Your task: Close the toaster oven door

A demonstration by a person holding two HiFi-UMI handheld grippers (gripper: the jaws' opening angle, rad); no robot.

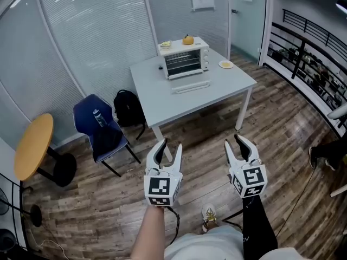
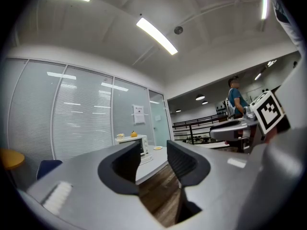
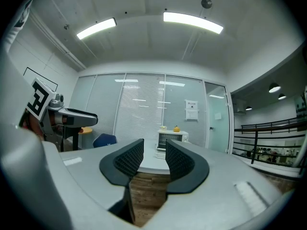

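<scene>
The white toaster oven (image 1: 184,58) stands at the far side of a white table (image 1: 162,99), well ahead of me. Its door (image 1: 191,85) hangs open, lying flat on the table in front of it, and the wire rack inside shows. An orange (image 1: 187,39) sits on its top. My left gripper (image 1: 169,147) and right gripper (image 1: 235,142) are held side by side over the wooden floor, both open and empty, far short of the table. The oven (image 2: 132,140) shows small beyond the jaws of the left gripper (image 2: 153,150). In the right gripper view the oven (image 3: 170,139) sits straight ahead of the right gripper (image 3: 154,152).
A small plate (image 1: 226,64) lies on the table right of the oven. A blue chair (image 1: 100,126) with a bottle, a black backpack (image 1: 127,107) and a round yellow table (image 1: 33,145) stand at the left. A black railing (image 1: 309,37) runs along the right. A person (image 2: 235,97) stands far off.
</scene>
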